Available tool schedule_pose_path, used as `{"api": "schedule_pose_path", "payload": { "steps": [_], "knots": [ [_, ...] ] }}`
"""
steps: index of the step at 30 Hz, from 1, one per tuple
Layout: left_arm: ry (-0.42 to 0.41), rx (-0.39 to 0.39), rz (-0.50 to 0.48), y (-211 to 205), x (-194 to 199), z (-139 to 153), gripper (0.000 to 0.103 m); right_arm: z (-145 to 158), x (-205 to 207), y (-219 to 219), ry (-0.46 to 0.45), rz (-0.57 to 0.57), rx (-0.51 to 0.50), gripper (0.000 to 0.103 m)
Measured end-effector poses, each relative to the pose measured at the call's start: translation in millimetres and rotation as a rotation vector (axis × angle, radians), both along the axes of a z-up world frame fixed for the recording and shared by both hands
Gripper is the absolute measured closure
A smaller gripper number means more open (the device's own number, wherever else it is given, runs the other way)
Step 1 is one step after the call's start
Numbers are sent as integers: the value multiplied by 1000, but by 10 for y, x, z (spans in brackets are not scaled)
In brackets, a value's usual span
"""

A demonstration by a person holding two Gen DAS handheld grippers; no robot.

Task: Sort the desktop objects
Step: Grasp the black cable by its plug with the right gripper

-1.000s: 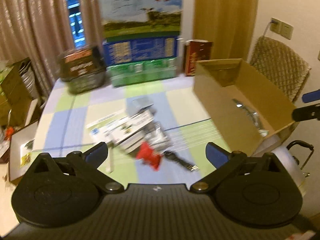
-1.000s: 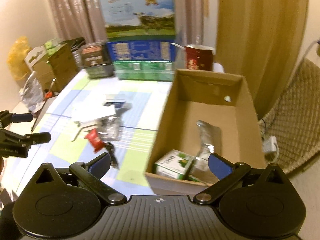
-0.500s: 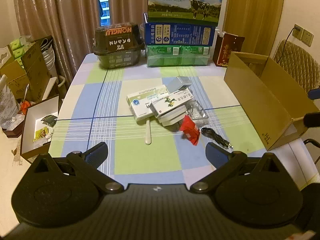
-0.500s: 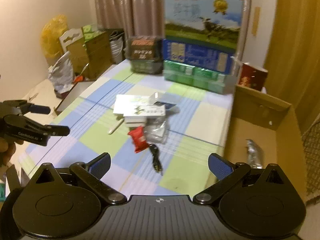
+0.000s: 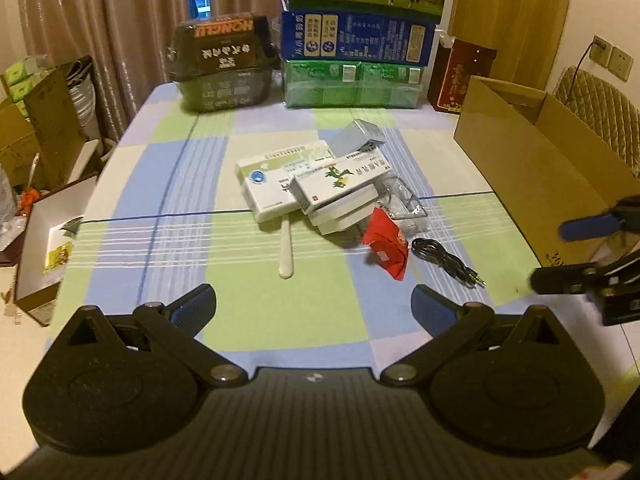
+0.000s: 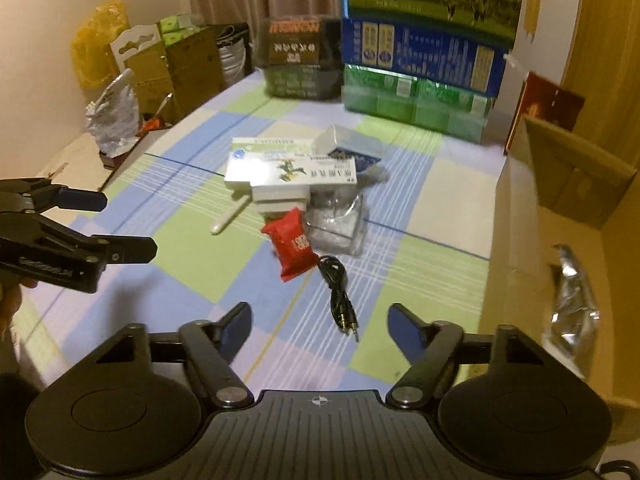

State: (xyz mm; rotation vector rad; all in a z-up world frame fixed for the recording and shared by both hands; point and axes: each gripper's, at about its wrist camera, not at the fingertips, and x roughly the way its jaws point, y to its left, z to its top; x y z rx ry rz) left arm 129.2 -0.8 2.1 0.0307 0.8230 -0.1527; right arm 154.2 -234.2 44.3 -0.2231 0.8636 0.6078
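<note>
A pile of white medicine boxes [image 5: 320,188] [image 6: 288,176] lies mid-table, with a grey box [image 5: 358,136], a clear plastic bag [image 6: 340,224] and a white stick [image 5: 286,248]. In front lie a red packet [image 5: 386,246] [image 6: 294,248] and a black cable [image 5: 446,258] [image 6: 338,284]. My left gripper [image 5: 313,304] [image 6: 120,226] hangs open above the near table, nothing between its fingers. My right gripper [image 6: 320,320] [image 5: 560,254] is over the cable's plug end. Its jaws are closing but still apart and press on nothing.
An open cardboard box [image 5: 540,168] [image 6: 512,240] stands on the right with a silver foil packet [image 6: 572,292] inside. Milk cartons [image 5: 356,36], a dark basket [image 5: 224,72] and a red box [image 5: 460,76] line the far edge. More boxes [image 5: 44,216] sit beside the left edge.
Both grippers came down and closer to the pile. The right wrist view swung from the cardboard box to the table. The right jaws now stand narrower than before.
</note>
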Motion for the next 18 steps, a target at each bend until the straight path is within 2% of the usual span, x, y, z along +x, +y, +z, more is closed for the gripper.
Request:
{"api": "schedule_pose_path", "payload": {
  "steps": [8, 15, 18],
  "knots": [
    [-2, -37, -22, -49, 326, -356, 1, -575, 246, 140, -51, 59, -68, 65],
    [-30, 9, -73, -219, 515, -615, 5, -818, 441, 163, -57, 84, -105, 71],
    [-29, -22, -64, -216, 565, -687, 10, -883, 471, 199, -58, 117, -120, 73]
  ]
}}
